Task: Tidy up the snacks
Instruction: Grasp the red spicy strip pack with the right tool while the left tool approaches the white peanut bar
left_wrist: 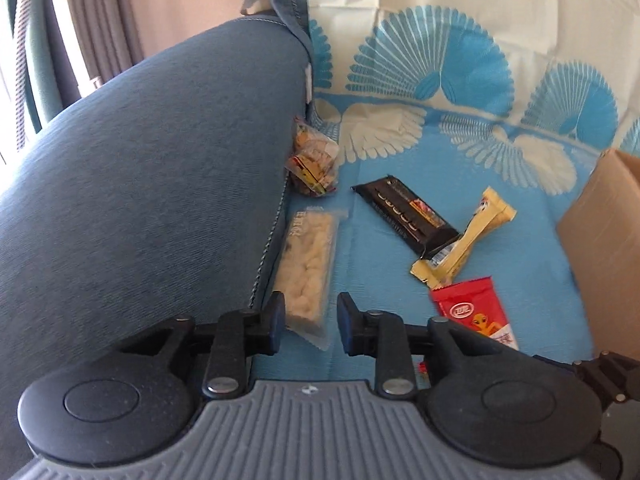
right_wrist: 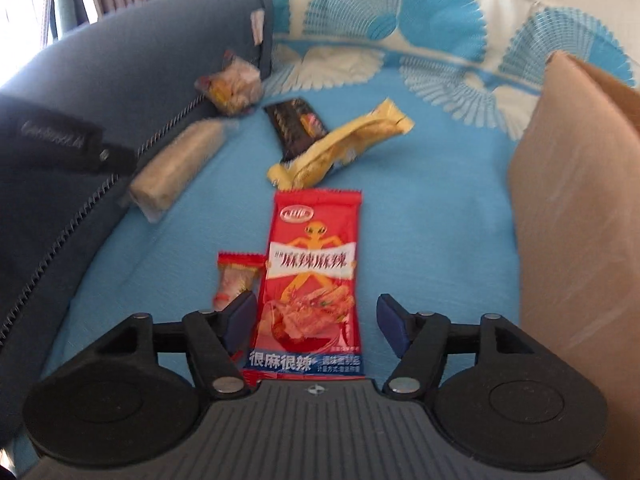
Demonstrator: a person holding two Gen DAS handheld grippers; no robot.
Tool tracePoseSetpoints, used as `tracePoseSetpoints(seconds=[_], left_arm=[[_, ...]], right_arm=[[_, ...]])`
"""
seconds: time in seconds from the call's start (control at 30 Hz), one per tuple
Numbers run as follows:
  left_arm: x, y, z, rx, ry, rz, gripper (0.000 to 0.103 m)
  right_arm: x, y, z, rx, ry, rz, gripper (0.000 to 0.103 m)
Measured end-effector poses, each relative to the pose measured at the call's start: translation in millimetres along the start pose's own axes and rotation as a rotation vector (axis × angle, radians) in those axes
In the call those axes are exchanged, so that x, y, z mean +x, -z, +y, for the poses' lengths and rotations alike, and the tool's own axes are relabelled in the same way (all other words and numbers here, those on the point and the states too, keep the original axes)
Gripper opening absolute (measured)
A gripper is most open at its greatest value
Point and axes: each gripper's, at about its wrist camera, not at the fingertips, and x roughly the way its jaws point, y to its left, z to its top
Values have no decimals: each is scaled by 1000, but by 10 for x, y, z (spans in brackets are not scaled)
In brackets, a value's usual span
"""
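Observation:
Snacks lie on a blue sofa cover point(left_wrist: 380, 264). My left gripper point(left_wrist: 310, 322) is open, its fingers on either side of the near end of a clear pale rice bar point(left_wrist: 306, 272) by the armrest. My right gripper point(right_wrist: 316, 320) is open, low over a red spicy snack packet point(right_wrist: 314, 280) that lies between its fingers; this packet also shows in the left wrist view point(left_wrist: 474, 310). A small red candy point(right_wrist: 236, 278) lies left of it. A black bar point(left_wrist: 404, 210), a yellow wrapper point(left_wrist: 464, 240) and a clear bag of mixed snacks point(left_wrist: 314, 158) lie farther back.
A cardboard box point(right_wrist: 576, 208) stands on the right; it also shows in the left wrist view point(left_wrist: 604, 248). The blue-grey sofa armrest point(left_wrist: 140, 184) rises on the left. The fan-patterned cover runs up the backrest point(left_wrist: 440, 60). Curtains point(left_wrist: 92, 20) hang at far left.

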Motion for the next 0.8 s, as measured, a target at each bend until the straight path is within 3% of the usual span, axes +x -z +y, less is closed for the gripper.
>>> tracePoseSetpoints(seconds=[0.17, 0.3, 0.4, 0.47, 0.63, 0.7, 0.8], left_arm=[[406, 9, -233, 76, -99, 44, 47], [614, 58, -363, 146, -208, 48, 53], [641, 73, -366, 166, -223, 35, 51], [646, 84, -343, 190, -249, 35, 38], [503, 64, -304, 168, -200, 14, 34], [336, 28, -253, 97, -130, -2, 28], [37, 20, -190, 18, -14, -14, 27]], right_arm=[[17, 41, 63, -58, 26, -26, 70], [-25, 63, 57, -79, 22, -38, 53], [-53, 81, 49, -97, 11, -42, 50], [-69, 74, 38, -94, 5, -42, 48], [-179, 97, -10, -64, 0, -36, 46], [-275, 121, -19, -58, -6, -32, 46], [-475, 168, 8, -81, -11, -37, 46]])
